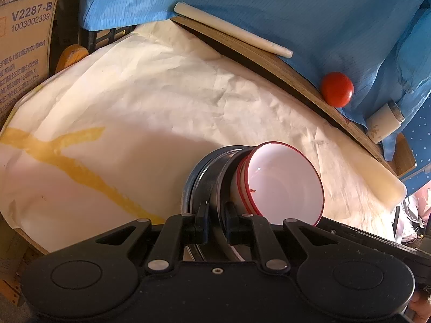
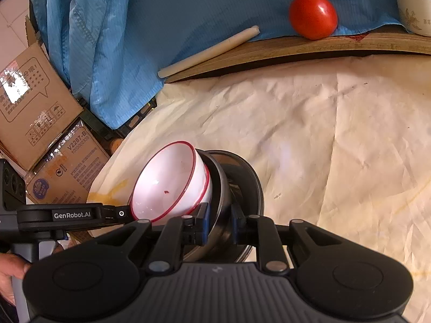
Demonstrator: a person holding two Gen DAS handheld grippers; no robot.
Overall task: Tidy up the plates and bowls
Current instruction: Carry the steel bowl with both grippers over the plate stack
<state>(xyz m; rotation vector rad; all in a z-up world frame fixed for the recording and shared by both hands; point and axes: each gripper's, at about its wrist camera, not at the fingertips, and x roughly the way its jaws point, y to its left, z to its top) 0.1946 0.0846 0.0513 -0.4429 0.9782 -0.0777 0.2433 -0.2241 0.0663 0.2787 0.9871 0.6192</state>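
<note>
Both hand-held grippers are clamped on the same stack of dishes, which is tipped on its side over the counter with its cream paper cover. The left hand-held gripper has its jaws nearly closed, pinching the thin rim of the steel bowl at the outside of the stack. The right hand-held gripper grips the same steel bowl at its rim from the other side, its blue pads pressed against the metal.

Nested inside the steel bowl are 2 white bowls with red rims — the inner one faces out, its open mouth turned to the right in the left wrist view and to the left in the right wrist view. A small red speck sits on its inner surface. Behind the steel bowl a dark round dish shows, though I cannot tell exactly what it is.

At the far edge of the counter lies a wooden board, partly covered by a blue cloth. A red tomato rests on that cloth at the board's edge, and a pale stick lies along the board to the tomato's left. A white cup lies tipped near the tomato. Cardboard boxes stand beyond the counter's edge — well apart from the dishes.
</note>
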